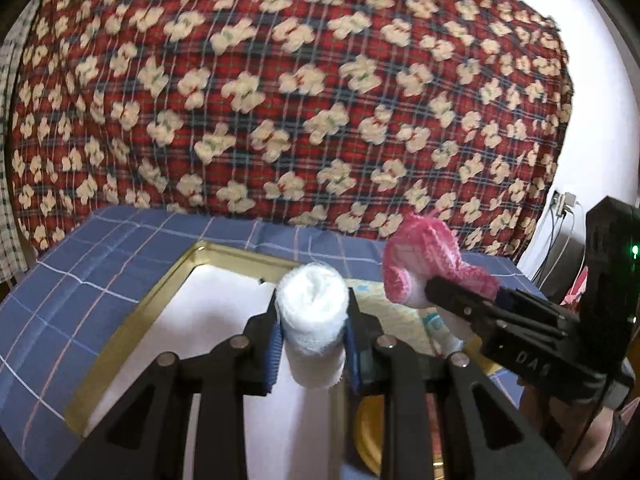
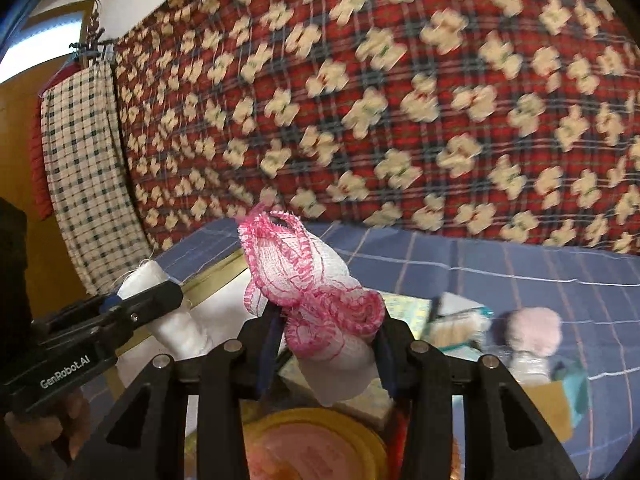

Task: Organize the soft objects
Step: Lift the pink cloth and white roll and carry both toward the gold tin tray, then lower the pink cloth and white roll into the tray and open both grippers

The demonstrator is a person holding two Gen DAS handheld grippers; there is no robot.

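Left gripper (image 1: 313, 332): pinching a white gauze roll (image 1: 313, 312) between its blue-padded fingers, the roll standing upright and held up above a gold-rimmed tray (image 1: 132, 320).
Right gripper (image 2: 326, 344): clamped on a pink-edged mesh cloth (image 2: 308, 280), a loose bundle with loops sticking up past the fingertips.
Where they are: both soft pieces are in the air, near each other, over the tray, which sits on a blue checked cloth (image 1: 100, 248); a red patterned blanket (image 1: 280, 80) fills the background.
Other items: in the right wrist view, a pale pink fluffy ball (image 2: 532, 330) sits on a small box (image 2: 548, 400) off to the right, with a yellow lid (image 2: 320, 440) low between the fingers.
Risk one: the white roll looks squeezed only around its middle, so it could slide down and out if the grip eases too early.
Risk two: the mesh cloth is open-weave, and a thread could snag on a finger edge at release and drag the bundle out of place.
Risk three: the two grippers are close, so bringing both down together could knock one roll against the other.
Risk four: both views show motion blur, so fast travel may shake the loose loops open and unravel the bundle.
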